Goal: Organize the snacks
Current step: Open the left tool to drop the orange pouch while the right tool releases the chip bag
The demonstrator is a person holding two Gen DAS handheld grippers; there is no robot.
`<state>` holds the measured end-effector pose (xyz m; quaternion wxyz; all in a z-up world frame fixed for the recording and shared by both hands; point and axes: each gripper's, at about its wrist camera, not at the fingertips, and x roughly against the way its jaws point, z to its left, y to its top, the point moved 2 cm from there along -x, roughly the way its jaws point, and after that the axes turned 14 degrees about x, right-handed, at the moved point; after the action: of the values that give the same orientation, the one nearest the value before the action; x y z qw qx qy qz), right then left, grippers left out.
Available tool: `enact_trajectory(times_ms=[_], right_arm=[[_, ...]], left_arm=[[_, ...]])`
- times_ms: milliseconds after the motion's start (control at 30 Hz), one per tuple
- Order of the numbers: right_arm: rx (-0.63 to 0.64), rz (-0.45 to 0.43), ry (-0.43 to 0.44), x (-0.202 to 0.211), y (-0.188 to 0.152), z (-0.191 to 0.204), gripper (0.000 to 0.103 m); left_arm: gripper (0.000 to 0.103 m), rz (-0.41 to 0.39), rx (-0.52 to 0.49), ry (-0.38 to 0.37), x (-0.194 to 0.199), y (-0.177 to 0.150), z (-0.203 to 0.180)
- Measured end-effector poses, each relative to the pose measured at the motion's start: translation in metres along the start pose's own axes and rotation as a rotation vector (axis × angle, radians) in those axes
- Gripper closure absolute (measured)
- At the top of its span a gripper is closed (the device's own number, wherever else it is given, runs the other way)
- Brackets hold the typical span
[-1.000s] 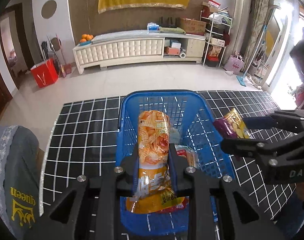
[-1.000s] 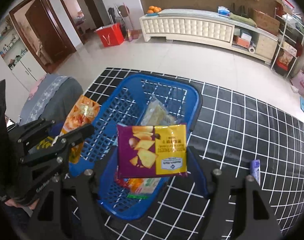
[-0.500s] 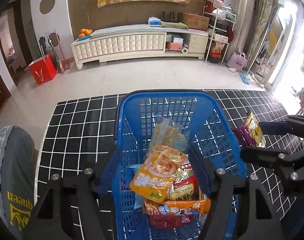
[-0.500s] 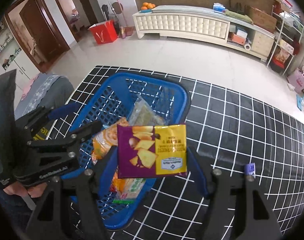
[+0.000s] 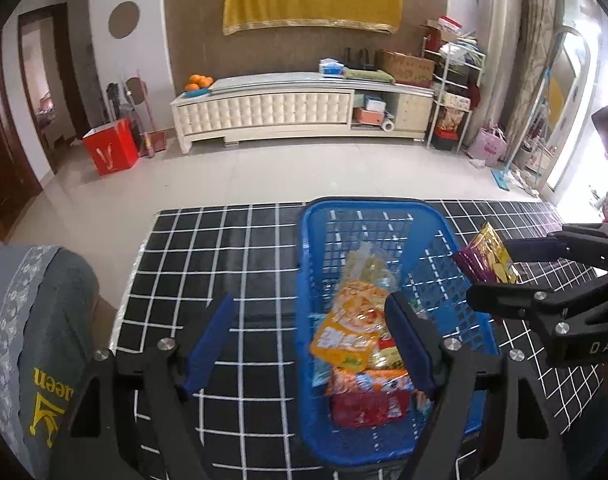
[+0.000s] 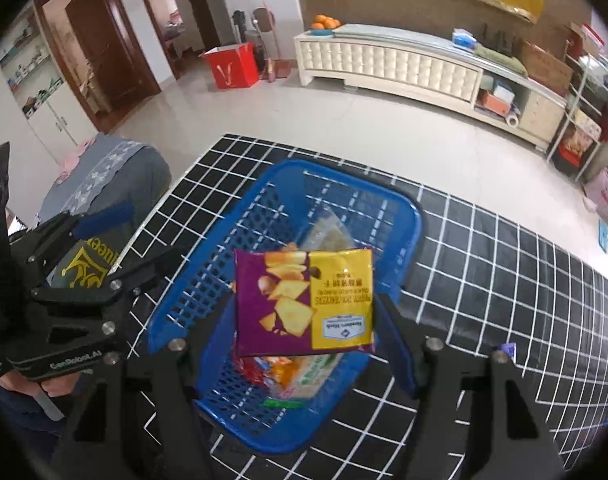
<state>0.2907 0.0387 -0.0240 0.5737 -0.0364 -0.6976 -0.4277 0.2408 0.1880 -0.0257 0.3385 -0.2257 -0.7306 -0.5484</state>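
A blue plastic basket (image 5: 364,206) stands on a black grid mat and holds several snack packs. An orange snack bag (image 5: 352,332) lies on top of them inside it. My left gripper (image 5: 308,304) hovers over the basket's left wall, its jaws opening with nothing between them. My right gripper (image 6: 304,308) is shut on a purple and yellow cracker pack (image 6: 288,280), held flat above the basket (image 6: 336,168). The left wrist view shows that pack (image 5: 484,256) edge-on over the basket's right rim. In the right wrist view the left gripper (image 6: 148,236) is left of the basket.
The black mat with white lines (image 5: 224,248) covers the surface around the basket. A grey cushion printed "queen" (image 5: 36,320) sits at the mat's left edge. A small purple item (image 6: 508,350) lies on the mat to the right. A white cabinet (image 5: 264,116) and red box (image 5: 110,152) stand far back.
My left gripper let go of the orange bag, which dropped into the basket, then drew away to the left with its jaws wide. The right gripper still holds the cracker pack above the basket.
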Motion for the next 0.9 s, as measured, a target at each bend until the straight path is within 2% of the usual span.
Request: enact_trajectory(times_ms=[300,433,700,900], right_arm=[[0.051,0.024,-0.008,-0.029,0.014,0.014,0.031],[0.068,0.044,-0.077,-0.041,0.02,0.01,0.031],[0.076,0.087,-0.134,-0.067,0.028,-0.01,0.031],[0.145,0.094,-0.198,-0.083,0.029,-0.012,0.027]], left_arm=[[0.027,0.014,0.023,0.049,-0.007,0.0,0.028],[0.027,0.022,0.029,0.033,-0.014,0.0,0.028],[0.027,0.03,0.036,0.008,-0.034,0.003,0.025],[0.027,0.05,0.045,0.008,-0.048,-0.001,0.023]])
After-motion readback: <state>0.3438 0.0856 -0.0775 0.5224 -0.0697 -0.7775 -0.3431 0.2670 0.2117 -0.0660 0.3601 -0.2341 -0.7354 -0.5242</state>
